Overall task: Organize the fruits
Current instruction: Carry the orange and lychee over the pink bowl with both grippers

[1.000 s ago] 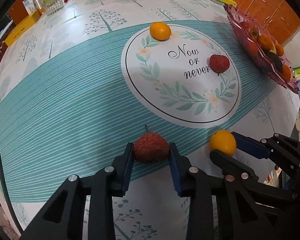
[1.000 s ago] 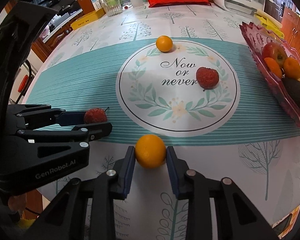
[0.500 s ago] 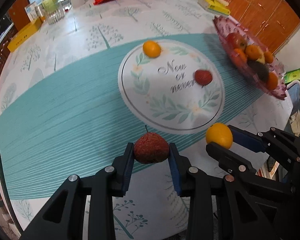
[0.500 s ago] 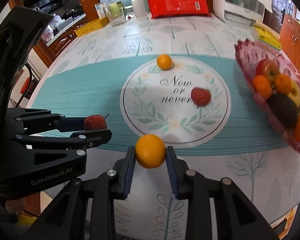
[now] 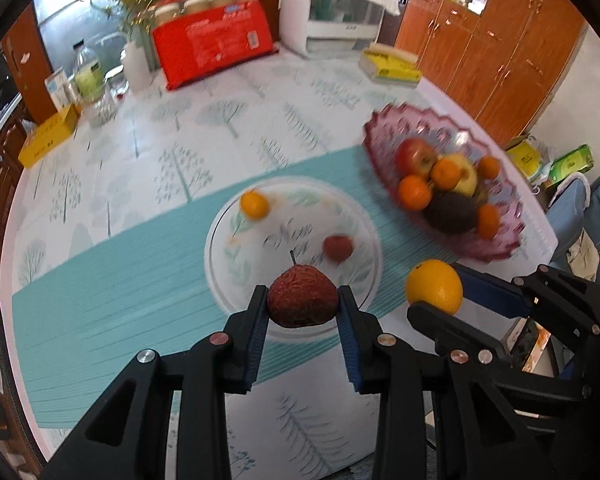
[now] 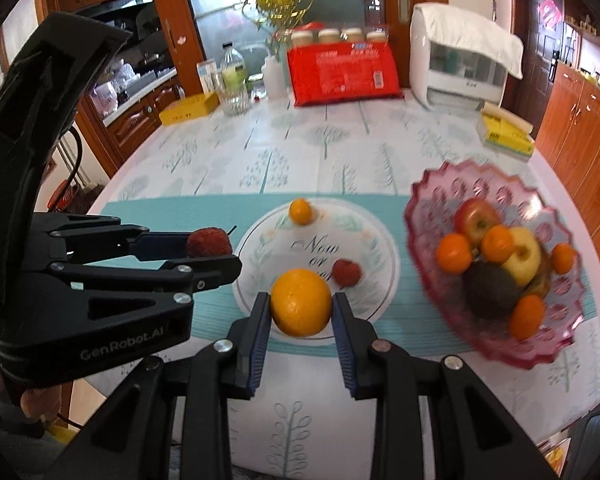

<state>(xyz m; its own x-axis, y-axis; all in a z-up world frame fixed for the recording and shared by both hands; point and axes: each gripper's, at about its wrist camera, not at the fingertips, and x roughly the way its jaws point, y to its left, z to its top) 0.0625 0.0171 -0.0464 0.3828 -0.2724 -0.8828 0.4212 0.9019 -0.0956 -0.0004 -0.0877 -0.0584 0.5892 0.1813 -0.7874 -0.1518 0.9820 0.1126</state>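
My left gripper (image 5: pixel 302 308) is shut on a dark red lychee (image 5: pixel 302 297) and holds it well above the table. It also shows in the right wrist view (image 6: pixel 209 242). My right gripper (image 6: pixel 301 312) is shut on an orange (image 6: pixel 301 308), also lifted; the orange shows in the left wrist view (image 5: pixel 434 287). On the table's round "Now or never" print lie a small orange (image 5: pixel 254 204) and a second red lychee (image 5: pixel 337 248). A pink glass fruit bowl (image 6: pixel 432 188) to the right holds an apple, several oranges and an avocado.
At the table's far edge stand a red bag (image 6: pixel 342 74), a white appliance (image 6: pixel 462 76), a bottle (image 6: pixel 233 76), a yellow box (image 6: pixel 188 109) and a yellow-green packet (image 6: pixel 506 134). Wooden cabinets line the right wall.
Both grippers have risen high above the table with their fruit still held. The view now takes in the whole table and the fruit bowl.
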